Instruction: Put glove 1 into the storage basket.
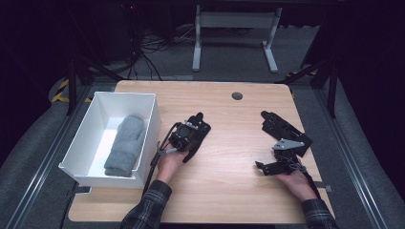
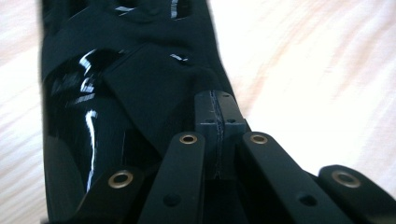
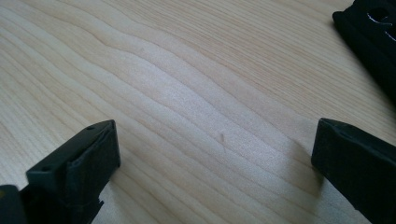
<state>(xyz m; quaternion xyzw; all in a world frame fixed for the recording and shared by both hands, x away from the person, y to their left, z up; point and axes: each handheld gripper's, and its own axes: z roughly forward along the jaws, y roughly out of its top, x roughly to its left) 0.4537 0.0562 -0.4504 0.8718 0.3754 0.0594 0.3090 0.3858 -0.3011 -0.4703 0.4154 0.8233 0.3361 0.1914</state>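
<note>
Light wooden counter fills the middle of a dim room, with grey floor around it and a white desk frame standing beyond its far edge. From the near edge two forearms in plaid sleeves reach in, each hand holding a black claw. The left claw sits at the counter's centre, and in the left gripper view its two pads are pressed flat together, tips resting on a black glove with glossy patches that lies on the wood directly under and ahead of it; whether any fabric is pinched between the pads cannot be told. In the high view that glove shows just beyond the claw, its dark fingers poking out toward the far side. The right claw rests low near the right front of the counter, its jaws spread wide with bare wood grain between them. A second black glove lies flat just beyond it, toward the right edge, and its corner shows at the top right of the right gripper view. At the left edge sits a white open bin, and inside it a grey knitted mitten lies lengthwise. A small round grommet marks the counter's far side.
</note>
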